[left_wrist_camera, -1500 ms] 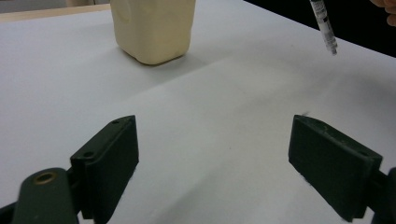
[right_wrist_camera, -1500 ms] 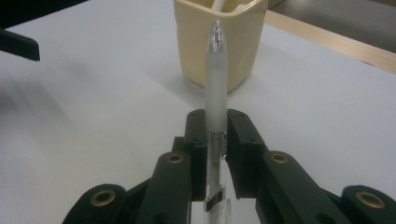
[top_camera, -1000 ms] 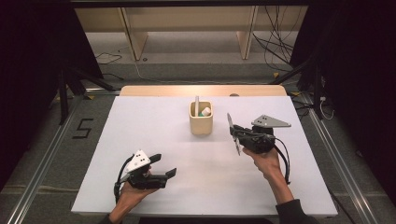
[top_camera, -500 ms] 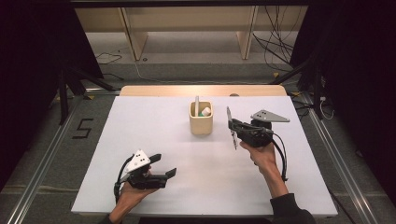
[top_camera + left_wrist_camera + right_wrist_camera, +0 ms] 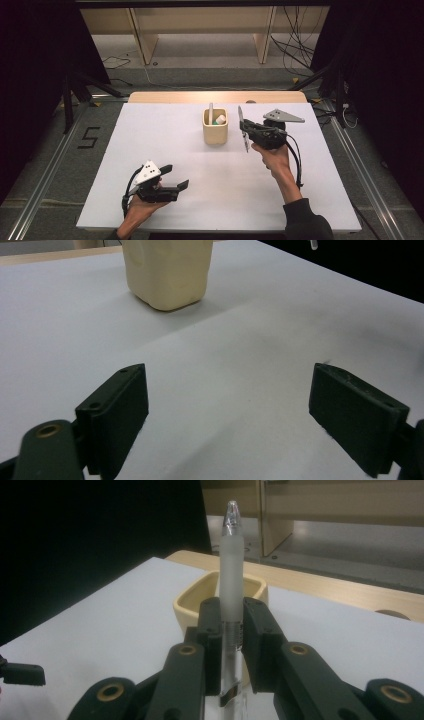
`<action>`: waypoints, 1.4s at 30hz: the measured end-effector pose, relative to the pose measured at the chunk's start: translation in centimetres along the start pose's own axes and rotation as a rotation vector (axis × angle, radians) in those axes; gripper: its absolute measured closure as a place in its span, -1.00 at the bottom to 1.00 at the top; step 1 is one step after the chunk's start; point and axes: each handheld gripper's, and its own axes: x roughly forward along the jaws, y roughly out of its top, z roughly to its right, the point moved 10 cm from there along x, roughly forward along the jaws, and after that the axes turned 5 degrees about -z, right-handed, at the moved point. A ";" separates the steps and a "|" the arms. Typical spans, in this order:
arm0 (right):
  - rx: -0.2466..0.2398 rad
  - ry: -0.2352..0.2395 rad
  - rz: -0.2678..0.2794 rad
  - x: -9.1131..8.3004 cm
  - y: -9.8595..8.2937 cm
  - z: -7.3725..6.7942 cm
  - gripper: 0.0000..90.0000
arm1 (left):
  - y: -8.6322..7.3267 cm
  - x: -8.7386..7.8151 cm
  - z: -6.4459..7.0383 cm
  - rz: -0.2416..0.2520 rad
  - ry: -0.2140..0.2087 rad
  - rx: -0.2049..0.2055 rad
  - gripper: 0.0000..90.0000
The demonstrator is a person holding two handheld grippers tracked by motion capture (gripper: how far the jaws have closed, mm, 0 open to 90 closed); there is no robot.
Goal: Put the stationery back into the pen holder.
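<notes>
Grey floor point(image 5: 210, 80), wooden shelving point(image 5: 200, 20), black curtains point(image 5: 30, 50) both sides.

high: above, facing forward-down | gripper views: low, close along jaws | shared: cup point(image 5: 215, 131)

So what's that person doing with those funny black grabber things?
The person holds a gripper in each hand. The right gripper is shut on a clear pen, held upright beside the cream pen cup on the white table. The cup already has items in it. The left gripper sits open near the front edge, holding nothing.
</notes>
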 end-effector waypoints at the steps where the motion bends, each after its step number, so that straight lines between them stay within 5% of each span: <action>1: 0.000 0.002 0.003 0.2 0.2 -0.1 0.77 | 0.0 0.0 0.0 -0.001 0.000 0.000 -0.65; 42: 0.011 0.022 0.025 7.2 7.7 -2.3 0.77 | 0.1 -0.1 0.0 0.007 -0.006 -0.004 -0.65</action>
